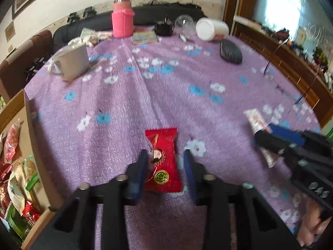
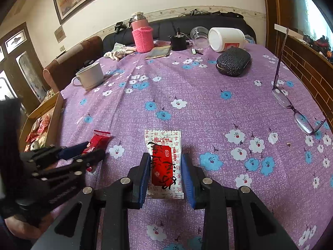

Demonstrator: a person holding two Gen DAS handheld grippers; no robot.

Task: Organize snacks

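Observation:
A red snack packet (image 1: 163,162) lies flat on the purple flowered tablecloth, between the open fingers of my left gripper (image 1: 165,156); it also shows in the right wrist view (image 2: 97,141). A white and red snack packet (image 2: 164,162) lies flat between the open fingers of my right gripper (image 2: 166,160); it also shows in the left wrist view (image 1: 258,123). Neither pair of fingers presses its packet. The right gripper shows in the left wrist view (image 1: 276,137), the left gripper in the right wrist view (image 2: 91,150).
A cardboard box (image 2: 55,108) with several snack packets sits off the table's left edge; it also shows in the left wrist view (image 1: 29,145). A white mug (image 2: 89,77), pink flask (image 2: 142,35), black case (image 2: 233,61), white jar (image 2: 225,38) and glasses (image 2: 291,104) stand further back.

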